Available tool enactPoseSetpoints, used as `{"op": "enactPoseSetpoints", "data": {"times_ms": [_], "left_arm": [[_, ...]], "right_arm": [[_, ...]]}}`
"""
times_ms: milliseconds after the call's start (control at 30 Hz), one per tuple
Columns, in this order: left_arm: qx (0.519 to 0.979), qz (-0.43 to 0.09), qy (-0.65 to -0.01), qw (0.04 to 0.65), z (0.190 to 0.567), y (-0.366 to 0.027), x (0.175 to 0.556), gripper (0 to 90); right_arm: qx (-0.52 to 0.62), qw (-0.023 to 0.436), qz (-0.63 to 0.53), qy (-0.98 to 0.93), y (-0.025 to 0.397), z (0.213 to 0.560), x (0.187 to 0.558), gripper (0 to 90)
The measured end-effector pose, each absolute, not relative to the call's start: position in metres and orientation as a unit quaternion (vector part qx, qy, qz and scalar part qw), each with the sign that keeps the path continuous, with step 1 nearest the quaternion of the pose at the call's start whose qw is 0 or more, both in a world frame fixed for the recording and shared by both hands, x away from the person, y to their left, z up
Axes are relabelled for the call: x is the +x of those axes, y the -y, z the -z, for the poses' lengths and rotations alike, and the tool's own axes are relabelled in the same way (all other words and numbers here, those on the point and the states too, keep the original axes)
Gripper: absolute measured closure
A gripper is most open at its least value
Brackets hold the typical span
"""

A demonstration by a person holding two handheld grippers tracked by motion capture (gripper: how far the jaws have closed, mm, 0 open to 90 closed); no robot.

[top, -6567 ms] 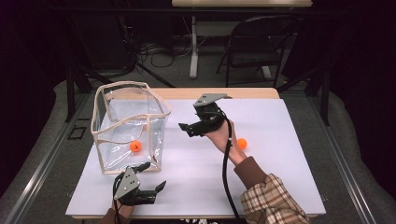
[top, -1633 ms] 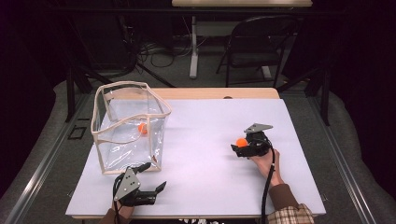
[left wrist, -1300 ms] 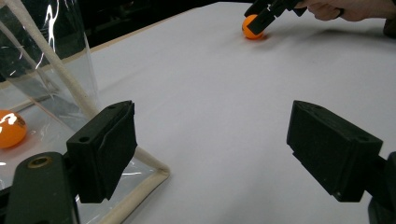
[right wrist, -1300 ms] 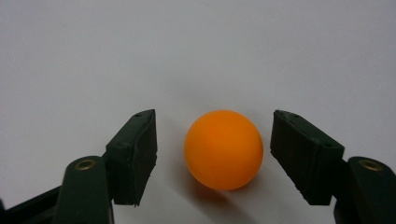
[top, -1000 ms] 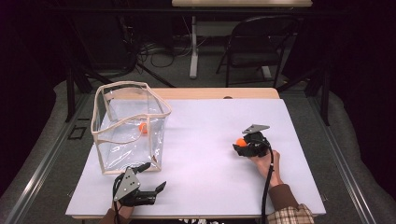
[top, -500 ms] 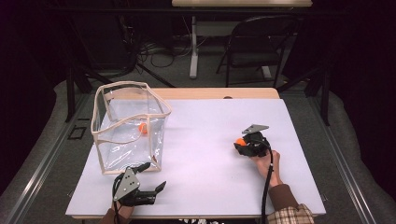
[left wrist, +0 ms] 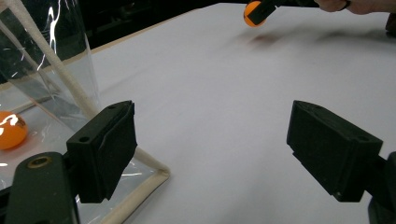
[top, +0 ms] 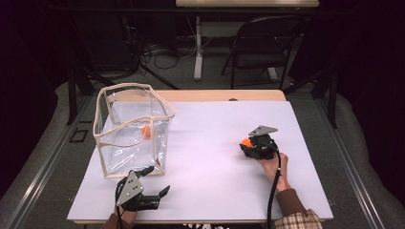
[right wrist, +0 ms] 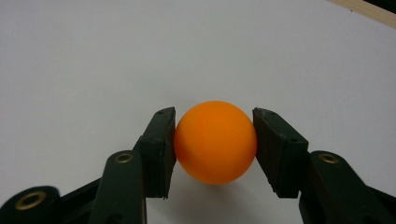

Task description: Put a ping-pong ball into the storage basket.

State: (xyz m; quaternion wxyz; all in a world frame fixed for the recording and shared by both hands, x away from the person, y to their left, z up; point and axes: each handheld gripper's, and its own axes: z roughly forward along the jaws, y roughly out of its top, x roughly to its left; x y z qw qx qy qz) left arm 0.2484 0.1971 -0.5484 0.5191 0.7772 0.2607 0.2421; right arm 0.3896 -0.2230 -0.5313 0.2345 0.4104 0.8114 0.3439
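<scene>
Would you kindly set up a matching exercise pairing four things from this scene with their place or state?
Things:
1. right gripper
2. left gripper
3. ball in the clear bin
4. chair

States:
A. jaws wide open, holding nothing
B. on the floor beyond the table
C. behind transparent walls
D. jaws against an orange ball

Pairs: 1-D, 2-A, 3-C, 4-B

On the white counter (top: 215, 143), the right gripper (top: 249, 145) sits at an orange ball (top: 246, 142) on the right side. The left gripper (top: 155, 183) rests near the front edge, just before a clear bag (top: 131, 129) holding 1 orange ball (top: 146, 130).
</scene>
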Motion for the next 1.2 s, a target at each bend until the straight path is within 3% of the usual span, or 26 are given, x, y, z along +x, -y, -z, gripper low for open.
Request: {"op": "enactPoseSetpoints", "data": {"times_ms": [1200], "left_arm": [[0.778,-0.241,-0.261,0.518,0.549,-0.197,0.249,16.0]], "right_arm": [[0.392,0.270,-0.382,-0.792,0.227,0.488,0.370,50.4]]}}
